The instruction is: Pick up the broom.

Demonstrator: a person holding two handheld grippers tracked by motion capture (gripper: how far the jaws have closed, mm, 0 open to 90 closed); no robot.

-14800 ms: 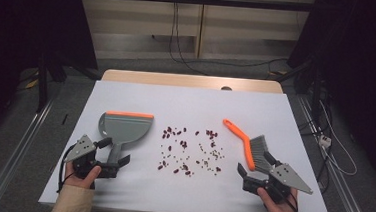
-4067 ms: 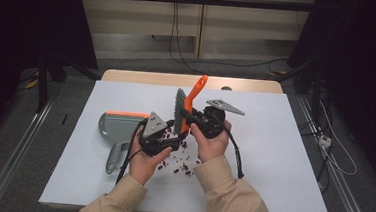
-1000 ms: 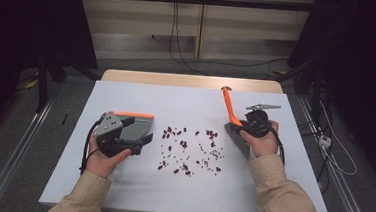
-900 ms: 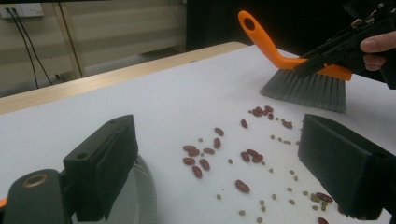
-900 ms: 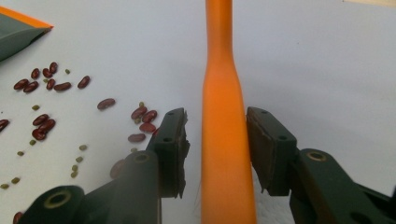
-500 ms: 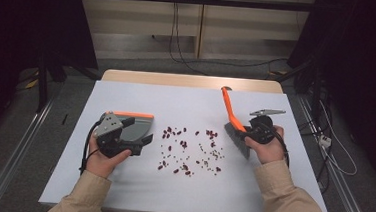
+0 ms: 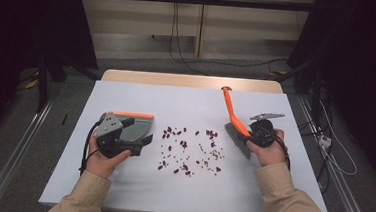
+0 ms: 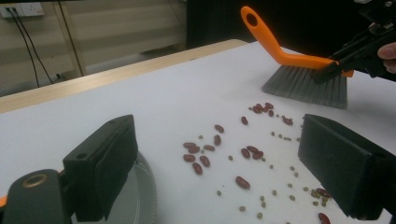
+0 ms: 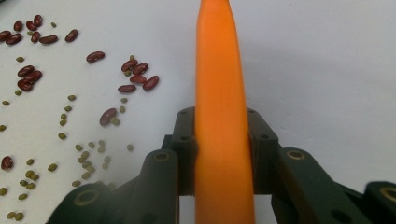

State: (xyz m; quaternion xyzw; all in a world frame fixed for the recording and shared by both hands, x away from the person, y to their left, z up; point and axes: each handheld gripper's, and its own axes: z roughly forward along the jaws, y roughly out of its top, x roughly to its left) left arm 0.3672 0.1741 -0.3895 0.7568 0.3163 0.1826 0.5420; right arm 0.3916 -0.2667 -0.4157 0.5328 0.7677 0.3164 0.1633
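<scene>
One brush, orange handle angled away, up-left.

I'm looking at one white table, and I'm counting one brush with an orange handle and one grey dustpan lying on it. I'm working with two grippers, the left gripper and the right gripper. Dark red beans and small green beans are lying scattered, too many and too small for me to count exactly.
</scene>
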